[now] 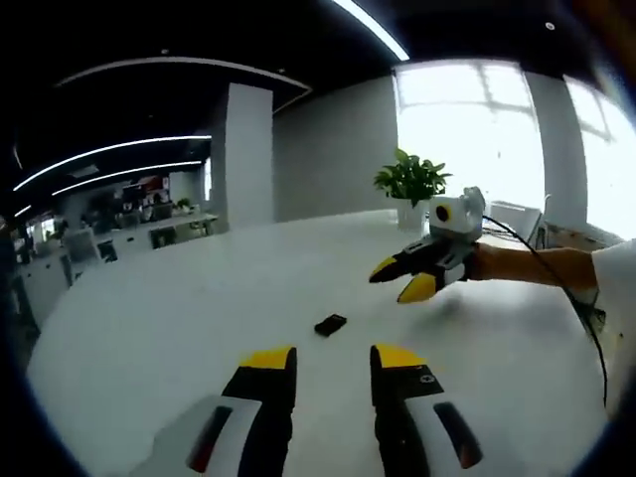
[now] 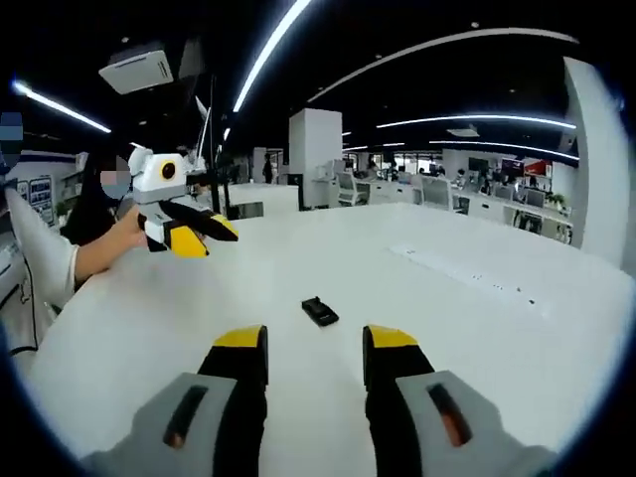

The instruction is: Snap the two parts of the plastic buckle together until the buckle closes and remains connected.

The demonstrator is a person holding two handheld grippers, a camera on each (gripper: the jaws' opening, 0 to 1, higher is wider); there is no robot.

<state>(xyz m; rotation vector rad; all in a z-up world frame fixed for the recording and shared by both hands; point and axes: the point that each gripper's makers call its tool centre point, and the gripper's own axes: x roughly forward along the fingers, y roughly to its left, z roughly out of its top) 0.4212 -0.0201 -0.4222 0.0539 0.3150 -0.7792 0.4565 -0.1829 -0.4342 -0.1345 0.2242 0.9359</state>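
Note:
A small black plastic buckle (image 1: 330,324) lies flat on the white table (image 1: 179,328), just beyond my left gripper (image 1: 333,360), which is open and holds nothing. In the right gripper view the same buckle (image 2: 319,311) sits just ahead of my right gripper (image 2: 315,343), also open and holding nothing. It is too small to tell whether its two parts are joined. The right gripper (image 1: 400,280) hovers above the table to the right of the buckle, held by a hand. The left gripper (image 2: 207,237) hangs in the air at upper left, apart from the buckle.
The white table (image 2: 477,328) is wide and bare around the buckle. A potted plant (image 1: 410,179) stands at its far edge near a bright window. A black cable (image 1: 566,288) trails from the right gripper along a person's arm. Office desks and chairs (image 2: 437,191) stand beyond.

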